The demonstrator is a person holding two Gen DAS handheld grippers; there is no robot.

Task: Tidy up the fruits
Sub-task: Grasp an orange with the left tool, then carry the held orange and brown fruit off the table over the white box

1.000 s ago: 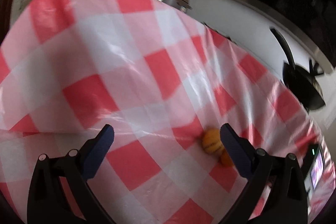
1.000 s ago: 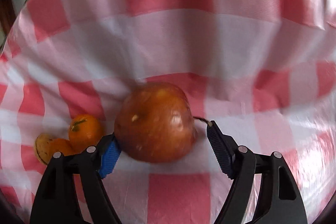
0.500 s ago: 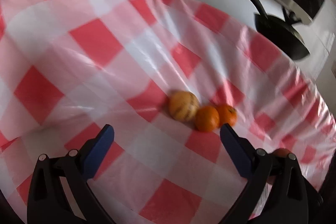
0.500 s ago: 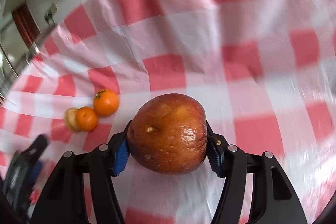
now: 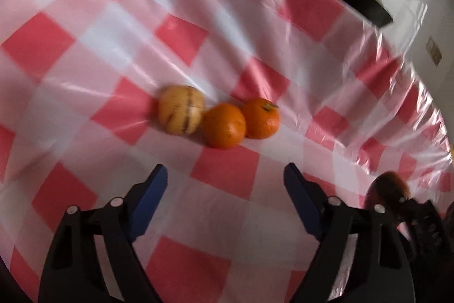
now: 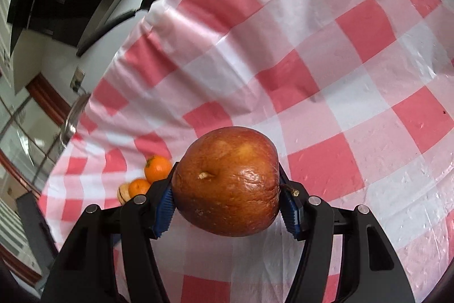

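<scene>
While the right gripper (image 6: 227,200) clamps a big reddish-brown apple (image 6: 227,183), its view hides most of the yellow striped fruit (image 6: 122,193). Only the left view shows the left gripper (image 5: 225,195) closing, nothing between its fingers, near two small orange mandarins (image 5: 224,125).

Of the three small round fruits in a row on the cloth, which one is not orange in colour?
The pale yellow one with dark stripes, at the left end of the row in the left wrist view. The two beside it are plain bright orange.

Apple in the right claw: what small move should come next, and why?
Probably carry the apple toward the row of fruit and set it beside the stemmed orange: the right claw grips it, and the three fruits lie touching on the checked cloth.
</scene>
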